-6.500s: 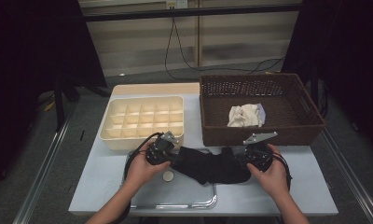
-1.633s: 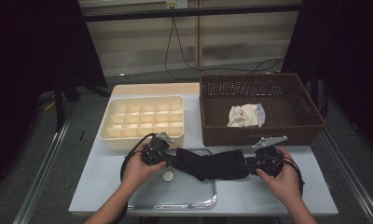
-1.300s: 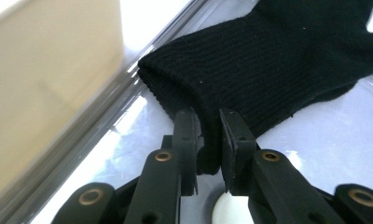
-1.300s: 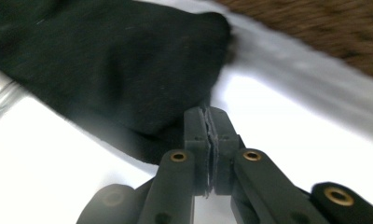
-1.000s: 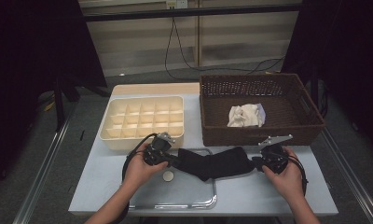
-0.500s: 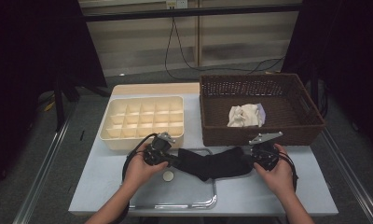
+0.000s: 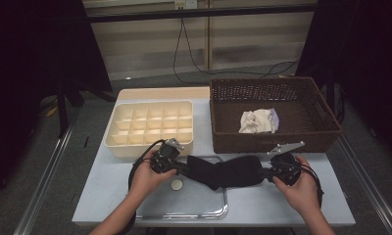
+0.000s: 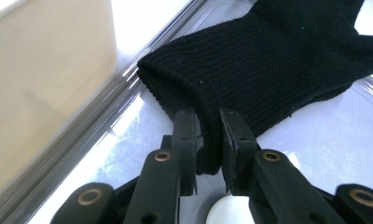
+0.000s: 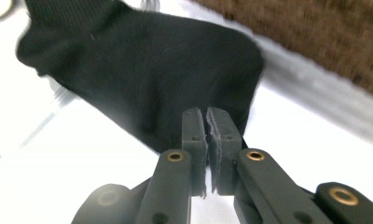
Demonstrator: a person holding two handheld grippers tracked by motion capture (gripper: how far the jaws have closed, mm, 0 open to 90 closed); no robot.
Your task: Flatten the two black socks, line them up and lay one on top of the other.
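I have the tabletop [image 7: 110,196] in front of me, and on it, from large to small: the brown wicker basket [image 7: 326,132] at the far right with one white bundle of cloth [image 7: 257,121] inside, the cream divided box [image 7: 116,132] at the far left with its cells all empty as far as I can see, and the clear tray [image 7: 204,211] at the near middle.

The black sock [image 7: 223,171] lies over the far edge of this tray, stretched from left to right between my two tools. I judge the work is in an early middle stage: the sock is gripped at both ends, but it is not yet folded and not yet put into any cell or into the basket. So the folding and the placing remain.

The sock is ribbed knit, thick and soft, with the open cuff at the left end.

My left gripper [image 8: 208,140] has its fingers clamped on the cuff edge. My right gripper [image 9: 207,140] has just been closing; its fingers are almost together, pinching a thin bit of fabric at the right end. A small white disc [image 7: 176,184] lies on the tray near my left hand [image 7: 147,176].
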